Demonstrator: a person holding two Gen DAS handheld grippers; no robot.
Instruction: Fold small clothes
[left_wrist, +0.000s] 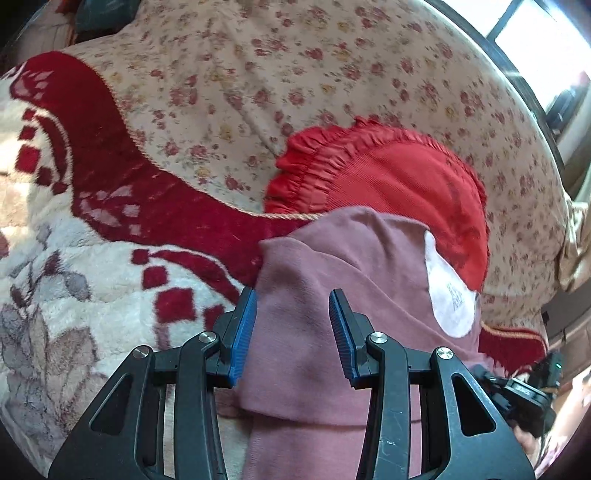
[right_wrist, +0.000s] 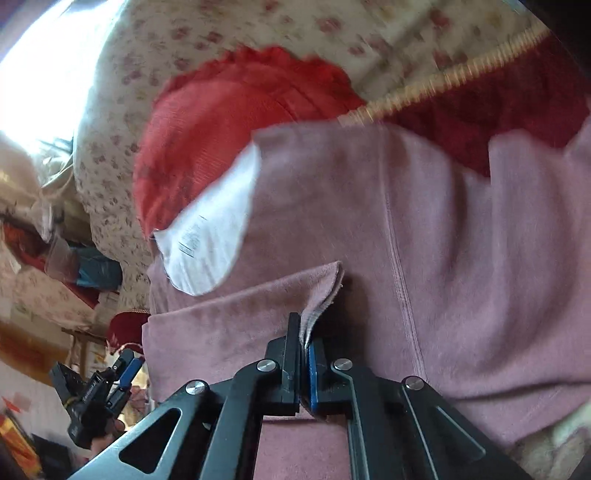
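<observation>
A dusty-pink garment (left_wrist: 332, 277) lies on the bed, with a white label patch (left_wrist: 448, 295) at its right edge. My left gripper (left_wrist: 293, 299) stands open above it; the pink cloth runs between and under the blue pads, and the left pad sits at the cloth's edge. In the right wrist view the same pink garment (right_wrist: 443, 240) fills the middle, and my right gripper (right_wrist: 301, 325) is shut on a turned-up ribbed edge of it. The white patch (right_wrist: 207, 236) lies to the left. The left gripper (right_wrist: 125, 369) shows small at lower left.
A red piece with a ruffled border (left_wrist: 388, 177) lies just beyond the pink garment. Under them are a red-and-white fleece blanket (left_wrist: 110, 184) and a floral sheet (left_wrist: 258, 74). A bright window (left_wrist: 535, 37) is at upper right. Cluttered cloth piles (right_wrist: 74, 266) sit off the bed.
</observation>
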